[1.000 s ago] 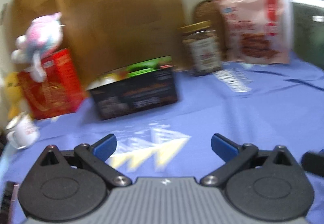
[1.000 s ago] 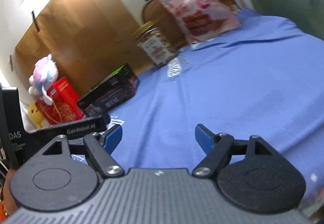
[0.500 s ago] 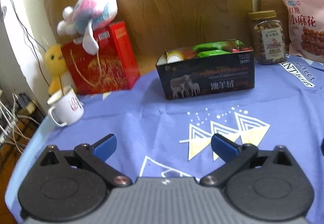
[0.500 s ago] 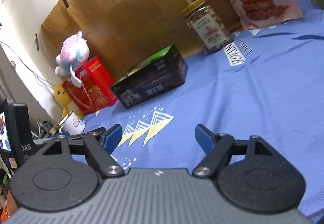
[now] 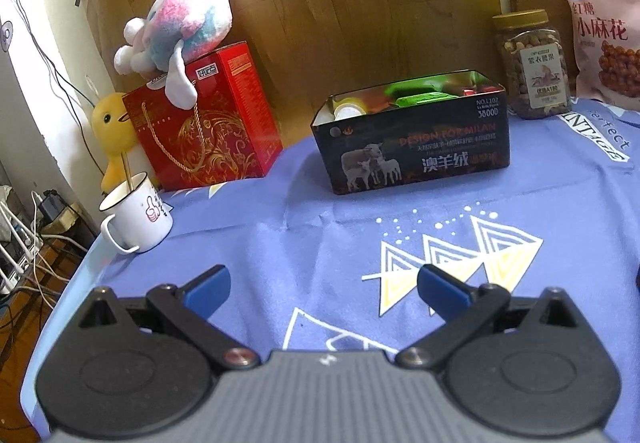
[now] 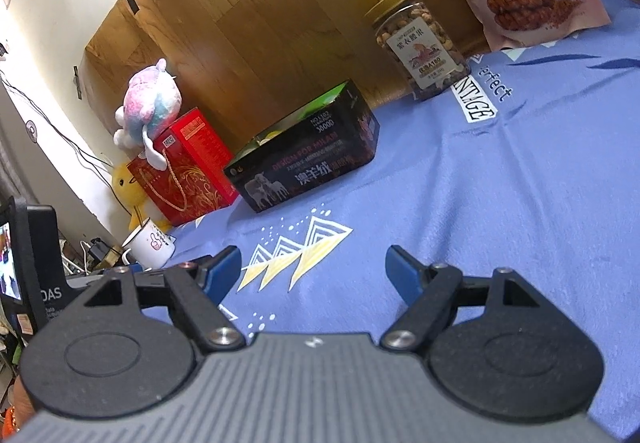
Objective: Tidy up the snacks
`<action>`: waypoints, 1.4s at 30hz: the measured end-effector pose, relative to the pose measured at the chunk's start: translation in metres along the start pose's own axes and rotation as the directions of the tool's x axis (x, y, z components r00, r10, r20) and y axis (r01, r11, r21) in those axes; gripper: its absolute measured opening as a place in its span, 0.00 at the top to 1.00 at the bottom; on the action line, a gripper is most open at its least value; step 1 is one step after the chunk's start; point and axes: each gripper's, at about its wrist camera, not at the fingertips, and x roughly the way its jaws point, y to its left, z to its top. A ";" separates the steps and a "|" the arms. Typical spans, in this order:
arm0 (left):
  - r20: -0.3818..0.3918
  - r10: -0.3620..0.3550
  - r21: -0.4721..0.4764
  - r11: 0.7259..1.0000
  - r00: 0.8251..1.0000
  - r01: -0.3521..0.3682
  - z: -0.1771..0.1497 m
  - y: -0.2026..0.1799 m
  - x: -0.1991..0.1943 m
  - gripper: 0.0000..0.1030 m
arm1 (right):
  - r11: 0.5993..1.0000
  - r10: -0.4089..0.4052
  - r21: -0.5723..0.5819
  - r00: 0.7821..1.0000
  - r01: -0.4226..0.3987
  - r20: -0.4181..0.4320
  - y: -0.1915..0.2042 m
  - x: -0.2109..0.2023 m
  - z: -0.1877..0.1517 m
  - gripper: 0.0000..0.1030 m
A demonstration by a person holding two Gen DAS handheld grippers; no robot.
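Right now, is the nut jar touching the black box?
Apart. The left wrist view shows a strip of wooden backdrop and blue cloth between the nut jar and the black box.

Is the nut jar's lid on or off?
On. The gold lid sits atop the upright nut jar, beside the black tin.

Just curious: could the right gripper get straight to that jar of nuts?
Probably yes. The right gripper has open, empty jaws, and only bare blue cloth lies between it and the jar of nuts; the black box sits off to one side.
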 end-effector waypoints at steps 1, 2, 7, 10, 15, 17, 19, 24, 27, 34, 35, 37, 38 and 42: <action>-0.002 -0.001 -0.001 1.000 1.000 0.001 0.000 0.001 0.000 0.00 | 1.000 0.000 0.002 1.000 0.000 0.003 0.000 -0.001 0.000 0.21; -0.003 -0.001 -0.002 1.000 1.000 0.001 0.000 0.001 0.000 0.00 | 1.000 -0.001 0.005 1.000 0.001 0.005 0.000 -0.001 0.000 0.21; -0.001 0.024 0.025 0.999 1.000 -0.024 0.000 -0.001 0.000 0.00 | 1.000 -0.001 0.010 1.000 0.001 0.012 0.000 -0.002 0.000 0.21; 0.000 0.025 0.035 0.999 1.000 -0.025 0.000 -0.002 0.000 0.00 | 1.000 0.002 0.008 1.000 -0.002 0.011 0.002 -0.001 -0.001 0.21; 0.009 0.036 0.042 0.998 0.999 -0.037 0.000 -0.002 -0.002 0.00 | 1.000 0.009 -0.008 1.000 -0.009 0.014 0.006 -0.001 -0.001 0.21; 0.017 0.045 0.049 0.998 0.999 -0.046 0.000 -0.002 -0.004 0.00 | 1.000 0.006 -0.004 1.000 -0.006 0.016 0.006 -0.001 0.000 0.21; 0.026 0.055 0.058 0.997 0.998 -0.057 0.000 -0.003 -0.005 0.00 | 1.000 0.011 0.001 1.000 -0.011 0.011 0.005 0.000 0.000 0.21; 0.030 0.048 0.059 0.997 0.998 -0.050 0.001 -0.002 -0.006 0.00 | 1.000 0.005 0.011 1.000 -0.006 0.014 0.003 -0.001 -0.001 0.21; 0.031 0.042 0.058 0.997 0.999 -0.043 0.001 -0.002 -0.006 0.00 | 1.000 0.000 0.012 1.000 0.000 0.021 0.003 -0.002 -0.001 0.21; 0.015 -0.001 0.055 0.998 1.000 0.000 0.000 -0.003 -0.007 0.00 | 1.000 -0.005 0.010 1.000 0.004 0.027 0.006 -0.003 -0.003 0.21; 0.009 -0.011 0.054 0.998 1.000 0.011 0.000 -0.004 -0.007 0.00 | 1.000 -0.005 0.010 1.000 0.005 0.027 0.006 -0.004 -0.003 0.21; 0.001 -0.026 0.051 0.998 1.000 0.026 0.000 -0.004 -0.007 0.00 | 1.000 -0.007 0.011 1.000 0.007 0.028 0.005 -0.003 -0.003 0.21; -0.001 -0.030 0.051 0.998 1.000 0.030 0.000 -0.004 -0.007 0.00 | 1.000 -0.008 0.013 1.000 0.007 0.028 0.005 -0.004 -0.003 0.21; 0.001 -0.024 0.057 0.998 1.000 0.024 -0.001 -0.004 -0.008 0.00 | 1.000 -0.006 0.015 1.000 0.006 0.029 0.005 -0.004 -0.003 0.21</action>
